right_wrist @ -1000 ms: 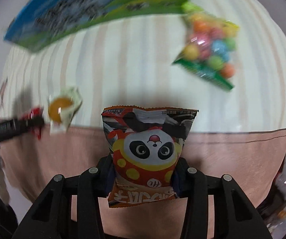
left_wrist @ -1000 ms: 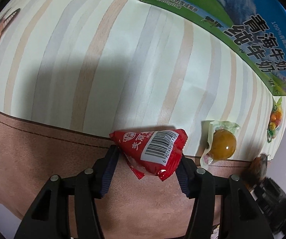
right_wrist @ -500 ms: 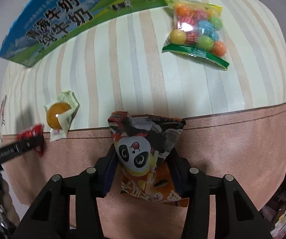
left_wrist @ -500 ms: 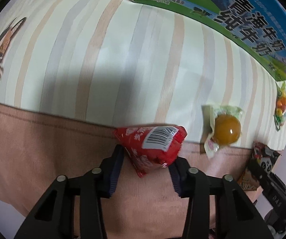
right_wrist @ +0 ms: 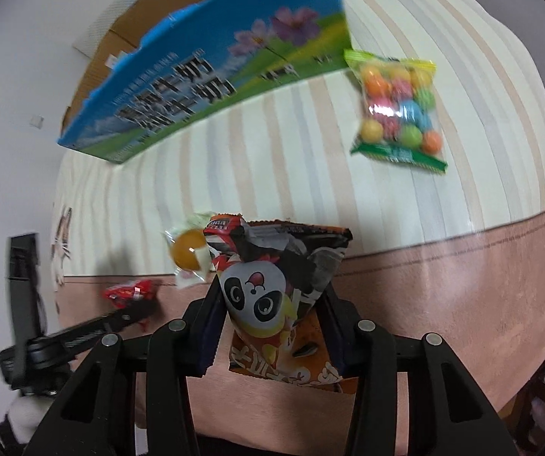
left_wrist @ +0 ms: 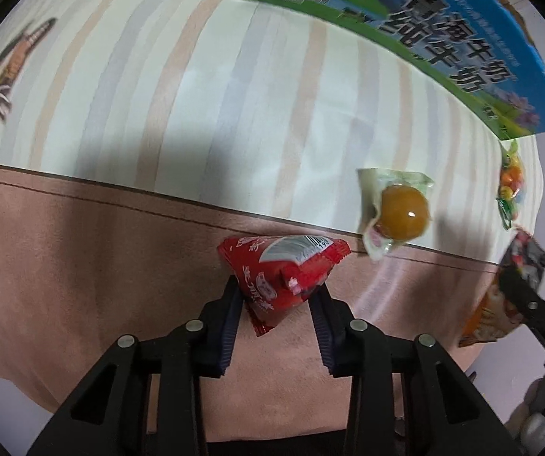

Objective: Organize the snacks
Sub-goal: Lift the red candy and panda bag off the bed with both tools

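My left gripper [left_wrist: 277,296] is shut on a small red snack packet [left_wrist: 282,271] with a barcode, held above the pink band of the tablecloth. My right gripper [right_wrist: 272,304] is shut on a panda snack bag [right_wrist: 276,296], orange and black, also above the pink band. The red packet [right_wrist: 130,290] and left gripper show at the left of the right wrist view; the panda bag [left_wrist: 500,296] shows at the right edge of the left wrist view. A wrapped orange jelly [left_wrist: 401,211] lies on the striped cloth between them.
A blue and green milk carton box [right_wrist: 204,72] stands at the back of the striped tablecloth [left_wrist: 196,95]. A clear bag of coloured candy balls [right_wrist: 400,110] lies to its right. A brown cardboard box [right_wrist: 120,38] sits behind.
Both grippers have risen and pulled back with their snacks held. The left has tilted the red packet; the right has swung so the milk box fills more of its view.
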A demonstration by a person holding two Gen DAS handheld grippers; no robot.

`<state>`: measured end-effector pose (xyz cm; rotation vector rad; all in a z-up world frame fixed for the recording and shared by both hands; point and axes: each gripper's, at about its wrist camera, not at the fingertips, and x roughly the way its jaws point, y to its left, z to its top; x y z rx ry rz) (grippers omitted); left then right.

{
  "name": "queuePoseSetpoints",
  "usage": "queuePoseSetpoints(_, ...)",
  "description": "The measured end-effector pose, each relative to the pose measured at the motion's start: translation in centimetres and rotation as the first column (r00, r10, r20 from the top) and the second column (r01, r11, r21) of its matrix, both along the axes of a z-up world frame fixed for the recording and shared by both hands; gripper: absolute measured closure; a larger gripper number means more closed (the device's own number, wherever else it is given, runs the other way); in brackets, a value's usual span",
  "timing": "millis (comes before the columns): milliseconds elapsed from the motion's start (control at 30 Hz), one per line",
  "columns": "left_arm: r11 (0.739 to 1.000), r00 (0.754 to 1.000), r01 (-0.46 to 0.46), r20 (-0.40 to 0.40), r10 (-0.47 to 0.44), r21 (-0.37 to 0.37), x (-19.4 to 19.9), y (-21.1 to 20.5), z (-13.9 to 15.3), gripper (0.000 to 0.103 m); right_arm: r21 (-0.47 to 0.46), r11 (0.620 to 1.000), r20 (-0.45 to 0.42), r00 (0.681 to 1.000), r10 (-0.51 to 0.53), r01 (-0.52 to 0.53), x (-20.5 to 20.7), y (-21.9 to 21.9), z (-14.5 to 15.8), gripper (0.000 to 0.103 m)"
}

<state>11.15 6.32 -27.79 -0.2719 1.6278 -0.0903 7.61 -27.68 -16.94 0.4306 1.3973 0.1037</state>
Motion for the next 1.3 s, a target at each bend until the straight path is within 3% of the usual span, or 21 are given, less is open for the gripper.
queuePoseSetpoints(133, 0.997, 0.997, -0.038, -0.068, 0.034, -0.060, 0.2, 1.5, -2.7, 0.063, 0.001, 1.000, -0.012, 1.000, 0.006, -0.006, 0.6, 0.6, -0.6, 0.055)
queuePoseSetpoints(233, 0.996, 0.995, -0.062, -0.084, 0.057, -0.059, 0.3, 1.9, -3.7, 0.063, 0.000, 1.000, -0.030, 1.000, 0.003, -0.003, 0.7, 1.4, -2.1, 0.055)
queuePoseSetpoints(367, 0.999, 0.996, -0.031, -0.083, 0.029, -0.020, 0.8, 1.3, -3.2, 0.063, 0.011, 1.000, -0.057, 0.998, 0.001, -0.001, 0.6, 1.7, -3.3, 0.055)
queuePoseSetpoints(500, 0.998, 0.996, -0.014, -0.088, 0.008, -0.068, 0.1, 0.5, -2.2, 0.049, 0.022, 1.000, -0.063, 0.998, 0.002, 0.000, 0.5, 2.0, -3.5, 0.055)
queuePoseSetpoints(733, 1.000, 0.999, -0.026, 0.021, 0.025, 0.011, -0.5, 0.2, -0.2, 0.049, 0.035, 0.999, -0.065, 0.998, -0.010, 0.012, 0.4, 1.4, -3.6, 0.055)
queuePoseSetpoints(1033, 0.994, 0.997, 0.040, 0.064, -0.046, 0.099, 2.5, -2.3, -0.2, 0.051, 0.026, 1.000, -0.078, 0.997, -0.002, 0.004, 0.0, 1.5, -3.9, 0.055)
queuePoseSetpoints(1133, 0.994, 0.996, 0.041, 0.079, -0.049, 0.096, 2.7, -3.2, 0.6, 0.057, 0.017, 0.999, -0.054, 0.998, -0.027, 0.028, -0.3, 1.6, -3.6, 0.055)
queuePoseSetpoints(1300, 0.997, 0.996, 0.011, 0.093, -0.018, 0.074, 1.8, -4.4, 3.0, 0.059, 0.037, 0.999, -0.025, 0.999, -0.025, 0.026, -0.2, 1.9, -2.4, 0.055)
